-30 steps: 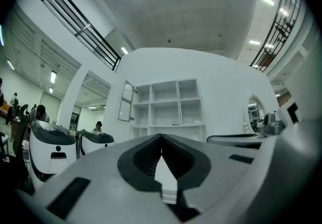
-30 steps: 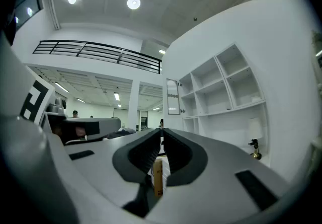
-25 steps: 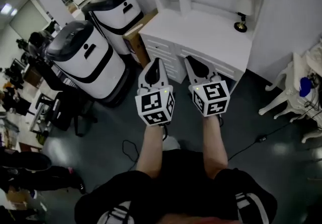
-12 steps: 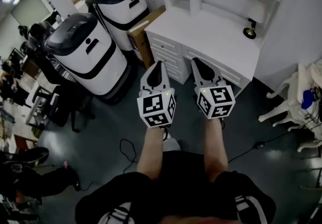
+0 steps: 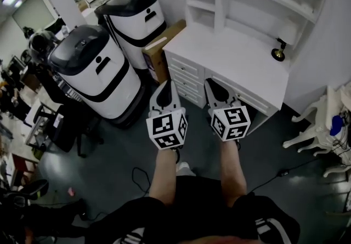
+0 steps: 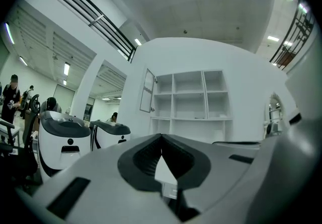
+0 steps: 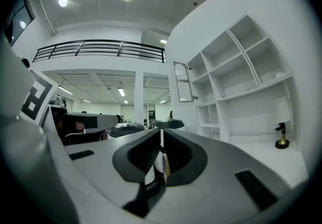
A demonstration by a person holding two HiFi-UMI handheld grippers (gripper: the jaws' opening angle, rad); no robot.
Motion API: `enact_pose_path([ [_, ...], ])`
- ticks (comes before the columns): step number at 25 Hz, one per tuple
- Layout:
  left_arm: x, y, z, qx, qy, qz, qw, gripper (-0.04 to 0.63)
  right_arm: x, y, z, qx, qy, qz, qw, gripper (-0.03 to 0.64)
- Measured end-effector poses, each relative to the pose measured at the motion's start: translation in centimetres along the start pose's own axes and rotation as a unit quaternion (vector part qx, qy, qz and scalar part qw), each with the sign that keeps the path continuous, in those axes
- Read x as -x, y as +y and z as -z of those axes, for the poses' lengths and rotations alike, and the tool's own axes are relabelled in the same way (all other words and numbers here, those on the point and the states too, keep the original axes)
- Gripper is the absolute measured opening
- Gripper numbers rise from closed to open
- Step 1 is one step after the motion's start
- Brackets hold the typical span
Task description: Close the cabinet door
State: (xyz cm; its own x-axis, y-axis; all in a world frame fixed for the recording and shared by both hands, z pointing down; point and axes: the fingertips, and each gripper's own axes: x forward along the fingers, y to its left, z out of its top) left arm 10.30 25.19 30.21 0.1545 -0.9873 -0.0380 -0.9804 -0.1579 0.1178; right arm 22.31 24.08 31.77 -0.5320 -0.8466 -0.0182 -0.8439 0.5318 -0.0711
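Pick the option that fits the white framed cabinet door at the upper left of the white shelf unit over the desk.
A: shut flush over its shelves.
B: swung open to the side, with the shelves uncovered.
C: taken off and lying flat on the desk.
B: the white framed cabinet door stands swung out beside the white shelf unit, and the unit's compartments are all uncovered.

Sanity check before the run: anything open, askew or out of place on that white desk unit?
Yes. The cabinet door at the upper left of the shelves stands swung wide open. A cardboard box leans tilted beside the desk. The lamp stands upright; nothing looks spilled.
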Motion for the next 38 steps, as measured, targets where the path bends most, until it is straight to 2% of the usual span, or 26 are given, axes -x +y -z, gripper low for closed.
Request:
enact_pose_path([
  [11, -4.0, 8.0, -1.0, 0.006, -0.011, -0.010, 0.9999, 0.012, -8.3, 3.3, -0.1, 0.006, -0.008, -0.015, 1.000, 0.034],
  [16, -5.1, 11.0, -0.8, 0.015, -0.001, 0.003, 0.9999, 0.012, -11.0, 5.9, -0.4, 0.039, -0.009, -0.022, 0.999, 0.034],
  [22, -7.1, 11.5, -0.4, 0.032, 0.000, 0.019, 0.9993, 0.012, -11.7, 4.8, -0.3, 0.072, 0.008, -0.001, 0.997, 0.034],
  [27, -8.1, 10.8, -0.2, 0.039, -0.001, 0.040, 0.9985, 0.012, -11.8, 2.4, -0.4, 0.075, 0.018, 0.032, 0.997, 0.035],
  [33, -9.6, 11.0, 1.2, 0.029, 0.016, 0.040, 0.9986, 0.012, -13.5, 2.1, 1.3, 0.058, 0.023, 0.022, 0.998, 0.035],
  [38, -11.4, 13.2, 1.2, 0.024, 0.011, 0.013, 0.9996, 0.012, -16.8, 2.5, 2.1, 0.052, 0.023, -0.007, 0.998, 0.034],
])
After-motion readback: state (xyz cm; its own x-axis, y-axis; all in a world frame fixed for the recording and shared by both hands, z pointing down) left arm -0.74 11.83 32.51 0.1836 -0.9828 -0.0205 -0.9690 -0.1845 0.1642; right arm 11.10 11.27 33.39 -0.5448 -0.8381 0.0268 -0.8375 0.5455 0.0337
